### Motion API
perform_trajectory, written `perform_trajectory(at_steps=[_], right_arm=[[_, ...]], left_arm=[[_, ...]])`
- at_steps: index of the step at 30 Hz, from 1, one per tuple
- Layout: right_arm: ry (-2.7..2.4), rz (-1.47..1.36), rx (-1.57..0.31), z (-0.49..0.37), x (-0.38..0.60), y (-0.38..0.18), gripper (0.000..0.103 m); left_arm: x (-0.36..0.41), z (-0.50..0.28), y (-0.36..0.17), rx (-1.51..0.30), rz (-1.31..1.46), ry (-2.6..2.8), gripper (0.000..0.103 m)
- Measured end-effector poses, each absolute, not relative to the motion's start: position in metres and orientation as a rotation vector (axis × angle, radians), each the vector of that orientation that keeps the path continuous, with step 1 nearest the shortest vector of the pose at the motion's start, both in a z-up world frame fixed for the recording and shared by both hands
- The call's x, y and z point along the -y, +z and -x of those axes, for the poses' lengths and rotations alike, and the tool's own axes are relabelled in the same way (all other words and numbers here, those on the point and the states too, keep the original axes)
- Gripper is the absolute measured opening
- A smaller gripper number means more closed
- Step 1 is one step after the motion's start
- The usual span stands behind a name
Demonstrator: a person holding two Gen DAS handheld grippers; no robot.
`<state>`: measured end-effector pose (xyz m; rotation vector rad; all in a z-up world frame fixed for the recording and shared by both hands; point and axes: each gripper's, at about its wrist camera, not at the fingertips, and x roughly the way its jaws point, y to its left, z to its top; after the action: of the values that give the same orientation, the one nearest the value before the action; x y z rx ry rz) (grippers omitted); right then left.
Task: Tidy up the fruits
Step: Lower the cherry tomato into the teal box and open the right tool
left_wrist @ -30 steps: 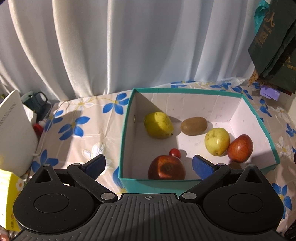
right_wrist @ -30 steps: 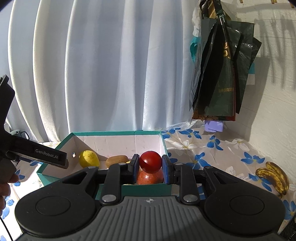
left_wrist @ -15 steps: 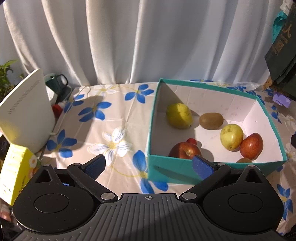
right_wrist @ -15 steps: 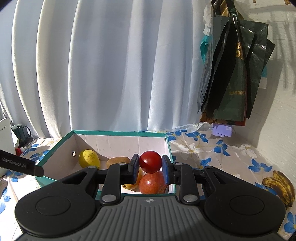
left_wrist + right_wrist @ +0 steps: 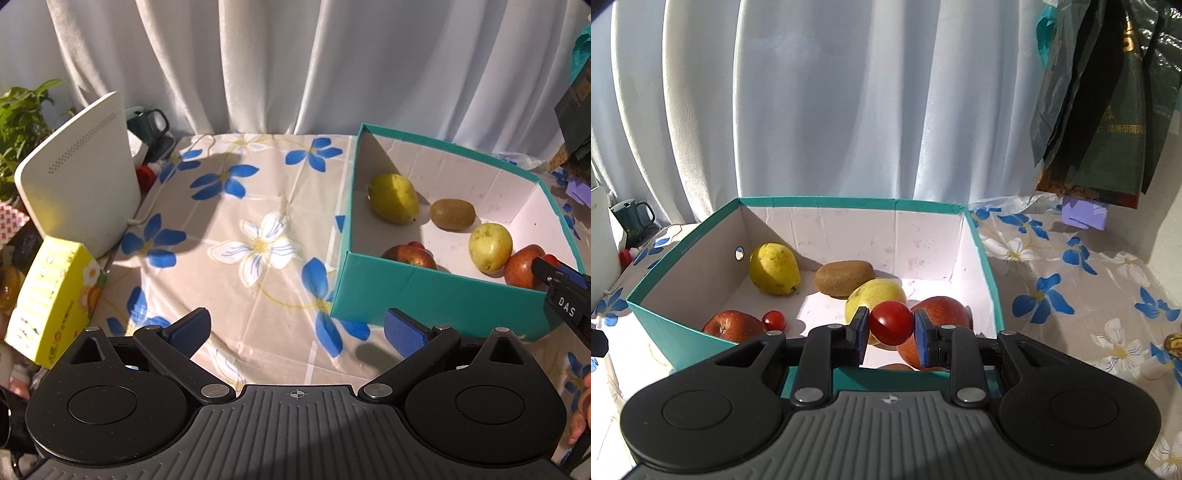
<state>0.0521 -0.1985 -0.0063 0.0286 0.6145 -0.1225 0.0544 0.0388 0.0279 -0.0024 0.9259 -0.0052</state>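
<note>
Right claw point(image 5: 891, 329) clamped on a cherry tomato point(image 5: 891, 322), held over the near wall of the teal box point(image 5: 683, 339), above the box's right end. Inside: two pears, kiwi point(image 5: 845, 278), two apples, a second small tomato point(image 5: 774, 320); floor open at rear right. Left claw point(image 5: 295, 328) spread wide, empty, over bare floral desk point(image 5: 236, 206) left of the box. Router point(image 5: 79, 177) and yellow carton point(image 5: 55, 295) line the desk's left edge, probably touching.

right gripper point(image 5: 891, 328) clamping tomato point(image 5: 891, 322), over box point(image 5: 982, 251)
</note>
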Motion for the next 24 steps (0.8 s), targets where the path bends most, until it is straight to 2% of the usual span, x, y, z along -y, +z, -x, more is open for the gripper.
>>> perform_trajectory(at_steps=[20, 22, 23, 24], right_arm=[[-0.132, 0.006, -0.649, -0.066, 0.189, -0.012, 0.026], [-0.134, 0.009, -0.650, -0.067, 0.189, -0.012, 0.027], [-0.139, 0.013, -0.651, -0.067, 0.189, -0.012, 0.031], [-0.147, 0.015, -0.652, -0.067, 0.189, -0.012, 0.041]], left_arm=[[-0.026, -0.057, 0.017, -0.970, -0.032, -0.046, 0.102], [-0.024, -0.057, 0.017, -0.970, -0.037, -0.050, 0.102], [-0.023, -0.057, 0.016, -0.970, -0.041, -0.051, 0.102], [-0.022, -0.057, 0.015, -0.971, -0.044, -0.052, 0.102]])
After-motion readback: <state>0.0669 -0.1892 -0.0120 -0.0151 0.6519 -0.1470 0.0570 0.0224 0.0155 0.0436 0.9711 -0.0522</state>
